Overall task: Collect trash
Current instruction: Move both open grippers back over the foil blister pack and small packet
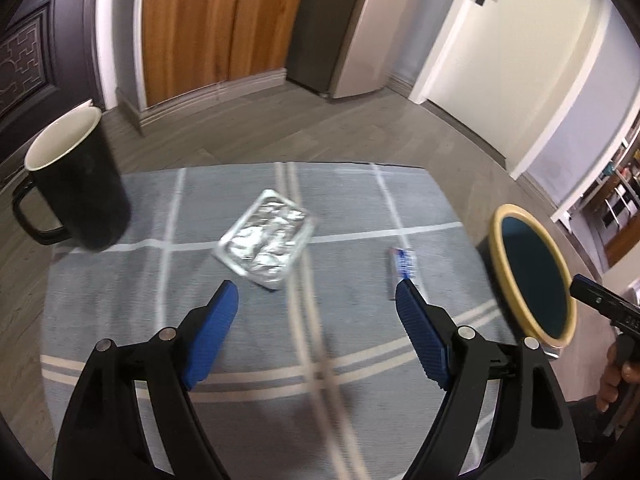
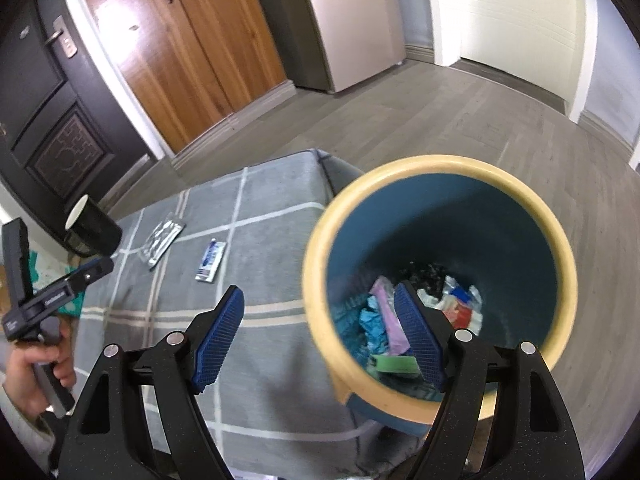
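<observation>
Table (image 1: 240, 320): grey checked cloth, foil tray (image 1: 266, 238), sachet (image 1: 403, 266), mug (image 1: 76, 184).
Floor (image 1: 320, 136): grey planks.
Bin (image 2: 440, 280): alongside, part-filled.
Left gripper (image 1: 316, 312): spread, empty.
Right gripper (image 2: 318, 316): spread, empty.

left gripper (image 1: 316, 300): black speckled plastic arms, round silver rivets at joints, blue cross-hatched rubber pads (image 1: 212, 336) on fingers. right gripper (image 2: 320, 308): same build. left hand (image 2: 40, 376): bare skin, pale cuff below it; black handle with small white lettering.

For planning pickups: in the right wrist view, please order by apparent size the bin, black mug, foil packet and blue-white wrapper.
1. bin, nearest the camera
2. black mug
3. foil packet
4. blue-white wrapper
</observation>
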### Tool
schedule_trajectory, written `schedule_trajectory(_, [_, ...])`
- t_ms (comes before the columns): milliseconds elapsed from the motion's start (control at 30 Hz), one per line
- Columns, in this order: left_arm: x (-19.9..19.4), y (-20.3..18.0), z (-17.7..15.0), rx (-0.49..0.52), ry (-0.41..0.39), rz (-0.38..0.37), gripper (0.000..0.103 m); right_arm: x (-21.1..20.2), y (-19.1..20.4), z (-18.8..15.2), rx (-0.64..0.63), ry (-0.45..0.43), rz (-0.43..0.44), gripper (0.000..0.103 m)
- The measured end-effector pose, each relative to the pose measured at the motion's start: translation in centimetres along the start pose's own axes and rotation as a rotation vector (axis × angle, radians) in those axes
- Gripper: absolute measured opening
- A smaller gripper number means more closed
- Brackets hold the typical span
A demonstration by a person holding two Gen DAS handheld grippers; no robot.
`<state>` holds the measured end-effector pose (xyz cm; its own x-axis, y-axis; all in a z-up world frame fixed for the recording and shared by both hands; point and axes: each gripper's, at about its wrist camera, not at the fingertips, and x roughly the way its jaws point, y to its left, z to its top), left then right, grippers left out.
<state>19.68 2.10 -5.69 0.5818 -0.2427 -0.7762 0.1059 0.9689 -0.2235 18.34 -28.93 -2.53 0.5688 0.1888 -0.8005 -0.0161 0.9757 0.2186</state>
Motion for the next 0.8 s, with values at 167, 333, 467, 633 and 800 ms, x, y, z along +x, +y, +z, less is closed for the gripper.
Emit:
schedule_trajectory(167, [0.9,1.4,0.5,0.017,0.015,0.045,0.087,0.7,2.2,0.4,-0.031,0.012,0.023,0.078])
schedule_trajectory(333, [2.7,1.6,1.3,0.098,0.045,0.086,0.093,1.9,4.5,0.7,-0.064,0.033,0.04,0.078])
schedule_trajectory(467, [4.3,1.3,2.0,0.162,0.068,0.094,0.096,3.1,5.9,0.5,-0.079,0.056,0.048,0.079])
schedule_trajectory(633, [6.7,1.2,2.9,0.221,0.099,0.104,0.096,4.9,7.5,0.3,-0.094,0.087,0.055,0.08])
schedule_trajectory(800, [9.3,1.1,3.3,0.308,0.14,0.126,0.097,6.8,8.8,0.3,-0.102,0.112,0.059,0.08])
